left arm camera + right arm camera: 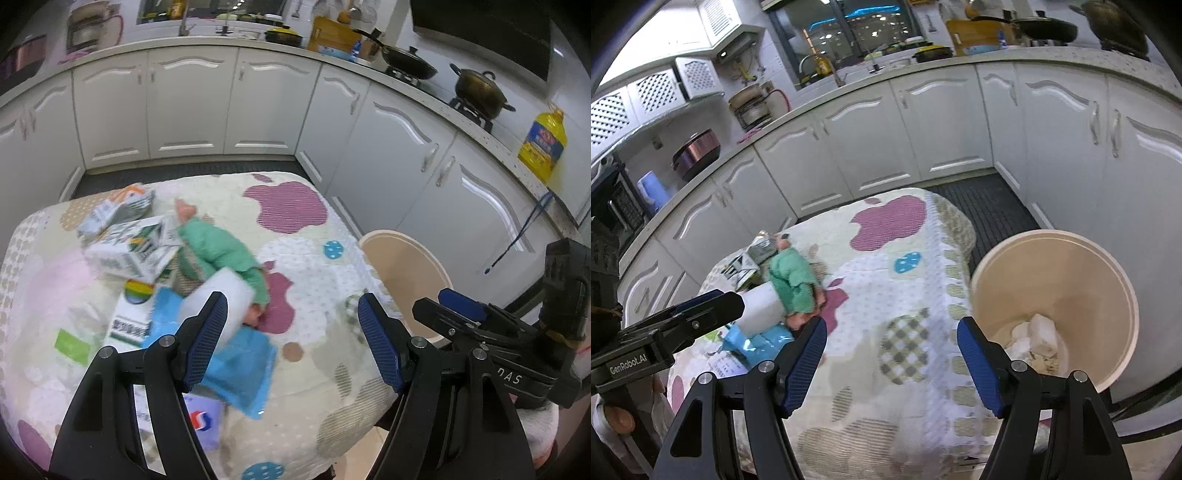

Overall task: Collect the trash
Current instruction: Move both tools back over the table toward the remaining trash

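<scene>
Right half of the tabletop lay clear; litter pile crowded the left, bin mouth unobstructed.

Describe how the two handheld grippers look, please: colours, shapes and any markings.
Both the left gripper and the right gripper have black angular frames with silver pivot screws and blue textured pads. The left one's body bears white "GenRobot.AI" lettering.

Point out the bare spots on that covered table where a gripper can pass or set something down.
Free: the cloth between the green-dressed doll and the bin edge, around the purple apple print, and the near right corner. Crowded: the left side, with cartons, a white roll and blue packets piled together.
</scene>
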Motion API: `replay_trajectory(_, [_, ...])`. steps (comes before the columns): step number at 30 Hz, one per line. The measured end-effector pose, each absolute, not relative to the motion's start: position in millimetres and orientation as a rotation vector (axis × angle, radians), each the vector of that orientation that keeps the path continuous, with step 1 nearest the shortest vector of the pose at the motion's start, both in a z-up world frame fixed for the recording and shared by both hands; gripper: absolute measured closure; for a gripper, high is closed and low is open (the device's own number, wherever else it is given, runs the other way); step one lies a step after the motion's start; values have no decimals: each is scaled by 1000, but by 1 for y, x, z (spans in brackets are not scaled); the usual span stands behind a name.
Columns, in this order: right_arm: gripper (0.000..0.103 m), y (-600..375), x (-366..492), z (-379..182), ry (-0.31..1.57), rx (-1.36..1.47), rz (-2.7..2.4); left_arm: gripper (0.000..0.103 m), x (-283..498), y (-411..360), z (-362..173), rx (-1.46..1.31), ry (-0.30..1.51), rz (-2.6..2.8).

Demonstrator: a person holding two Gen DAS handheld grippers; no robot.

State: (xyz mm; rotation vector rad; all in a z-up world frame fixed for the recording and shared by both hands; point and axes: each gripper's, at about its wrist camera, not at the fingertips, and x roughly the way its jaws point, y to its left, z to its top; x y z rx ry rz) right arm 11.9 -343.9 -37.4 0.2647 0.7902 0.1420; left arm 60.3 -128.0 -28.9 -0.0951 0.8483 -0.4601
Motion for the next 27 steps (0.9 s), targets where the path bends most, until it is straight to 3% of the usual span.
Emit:
replay_trajectory(19, [30, -273, 37, -48, 852, 240, 328, 31, 60, 31, -61, -239, 929, -264])
replay_trajectory(27, [26, -233, 64, -53, 898, 278, 393, 31, 60, 54, -85, -235, 973, -260])
